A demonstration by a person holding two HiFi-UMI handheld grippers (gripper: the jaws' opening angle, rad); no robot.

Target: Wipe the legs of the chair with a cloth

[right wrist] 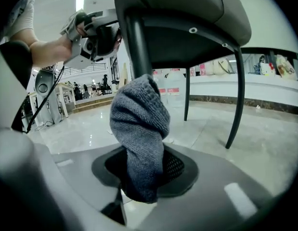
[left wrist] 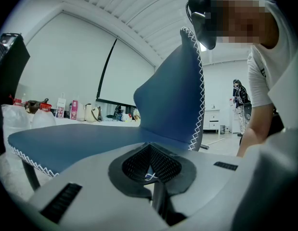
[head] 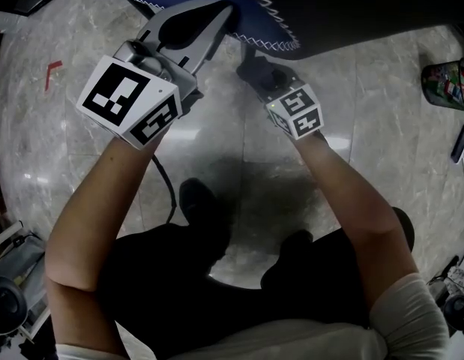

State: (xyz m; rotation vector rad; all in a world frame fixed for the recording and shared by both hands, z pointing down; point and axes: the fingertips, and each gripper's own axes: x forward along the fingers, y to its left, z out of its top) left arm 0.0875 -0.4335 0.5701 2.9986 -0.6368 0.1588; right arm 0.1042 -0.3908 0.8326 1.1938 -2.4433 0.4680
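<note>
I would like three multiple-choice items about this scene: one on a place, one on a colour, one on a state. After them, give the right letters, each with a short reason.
1. Where is the cloth?
A. lying on the floor
B. at the near chair leg, below the seat
C. on top of the seat

2. What colour is the upper side of the chair seat?
A. blue
B. red
C. yellow

3. In what state is the right gripper?
A. open and empty
B. shut on the cloth
C. shut on a bottle

Answers:
1 B: the cloth's top meets the black leg under the seat.
2 A: the left gripper view shows blue with white stitching.
3 B: its jaws clamp the grey cloth.
</note>
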